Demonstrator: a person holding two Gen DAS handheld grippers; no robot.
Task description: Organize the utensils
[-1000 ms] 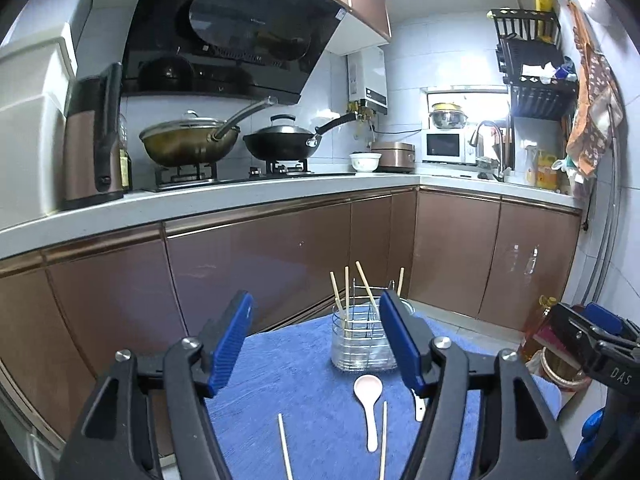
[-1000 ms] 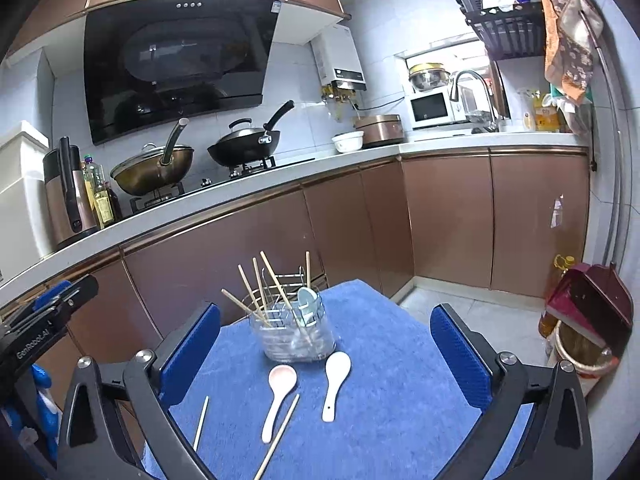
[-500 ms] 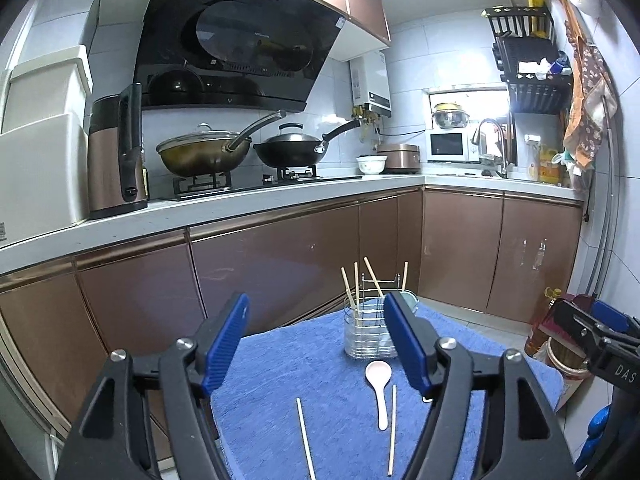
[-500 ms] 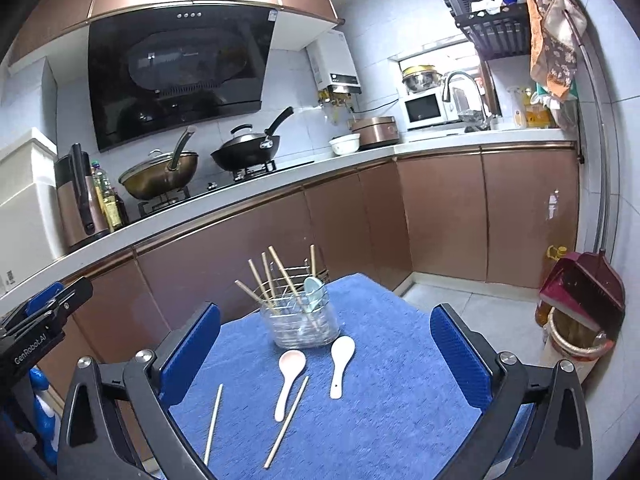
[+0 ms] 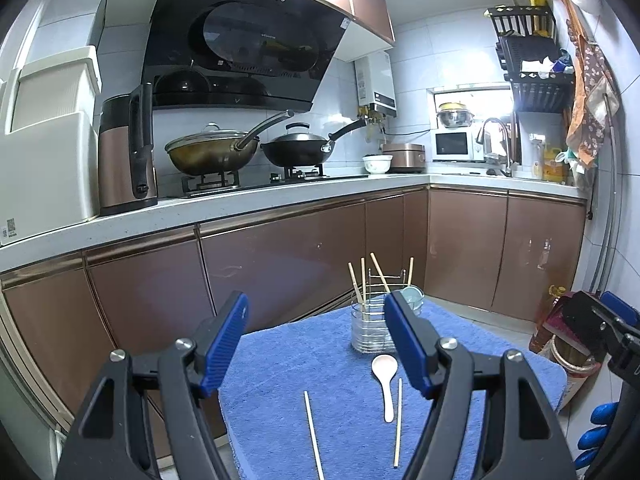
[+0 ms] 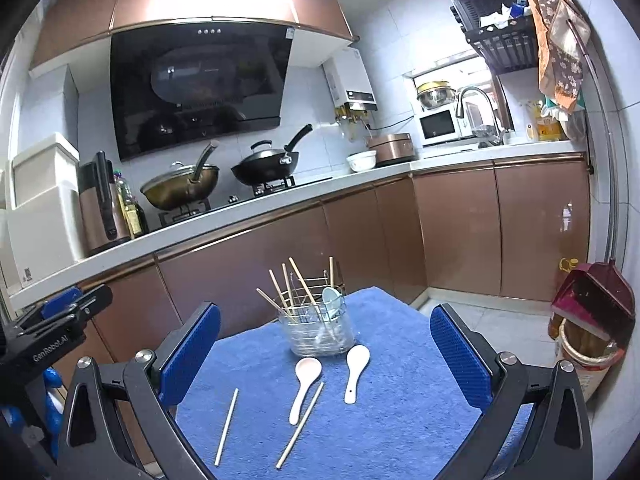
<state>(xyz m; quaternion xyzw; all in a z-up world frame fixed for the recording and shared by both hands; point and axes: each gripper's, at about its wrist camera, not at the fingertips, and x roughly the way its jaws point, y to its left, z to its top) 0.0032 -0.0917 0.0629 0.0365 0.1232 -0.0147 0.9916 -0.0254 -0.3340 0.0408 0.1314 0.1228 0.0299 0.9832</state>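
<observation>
Both grippers held above the near edge of a blue cloth (image 6: 400, 408), neither touching anything. Left gripper (image 5: 316, 344) with jaws spread wide, nothing between them. Right gripper (image 6: 326, 356) likewise wide open and empty, its blue pads well apart.

At the far end of the cloth, a clear holder (image 6: 320, 332) with a wire frame, standing upright. Inside it, several chopsticks (image 6: 300, 284) leaning at different angles, plus a pale blue spoon (image 6: 332, 298) with its bowl up.

Loose on the cloth, just in front of the holder:
- a pinkish spoon (image 6: 306, 382), bowl toward the holder, handle pointing back toward the grippers
- a white spoon (image 6: 355, 370) just to its right, apart from it, lying the same way
- one chopstick (image 6: 300, 426) lying alongside the pinkish spoon's handle, whether touching it cannot be told
- another chopstick (image 6: 227, 426) farther left, well apart from the rest

From the left wrist view, only the pinkish spoon (image 5: 385, 380) and the two loose chopsticks (image 5: 398, 420) (image 5: 313, 434) visible, the white spoon hidden behind the finger.

Behind the cloth, brown cabinets (image 6: 248, 264) under a white counter with two woks (image 6: 264, 168) on the stove.
</observation>
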